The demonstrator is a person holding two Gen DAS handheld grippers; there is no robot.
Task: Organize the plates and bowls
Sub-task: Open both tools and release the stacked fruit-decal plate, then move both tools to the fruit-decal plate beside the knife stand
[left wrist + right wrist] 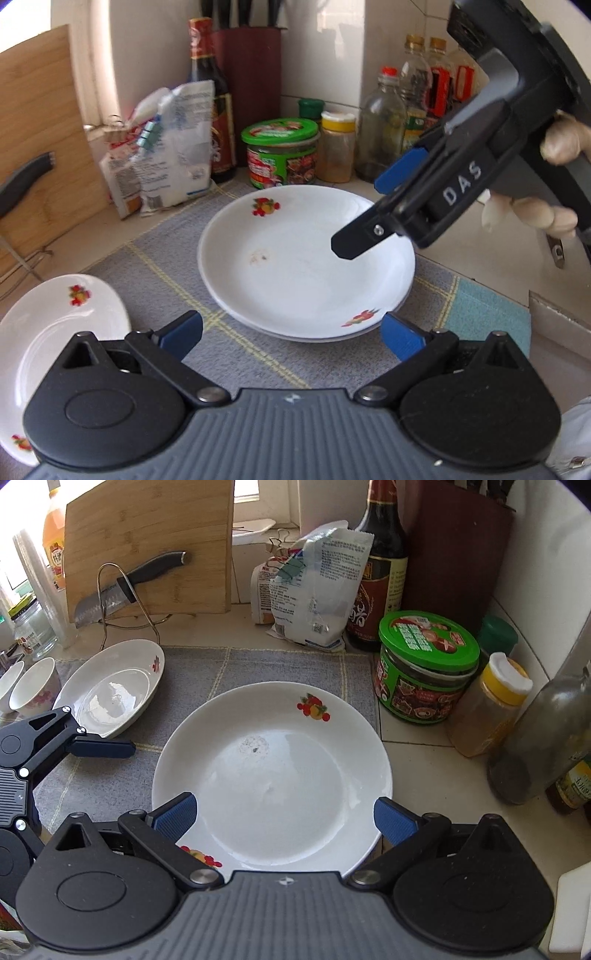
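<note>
Hovering with jaws apart over the stacked plates [273,771] on the worktop's mat [258,664], the right tongs [282,816] are nearer; the left tongs [291,332], also apart, face them at 12 o'clock.

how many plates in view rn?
3, maybe more hidden. Two stacked mid-mat: top plate on bottom plate, only its rim showing. Third plate at the mat's left, tilted.

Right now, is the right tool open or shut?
Open: the right tool has its blue pads spread wide over the plate, gripping nothing.
</note>
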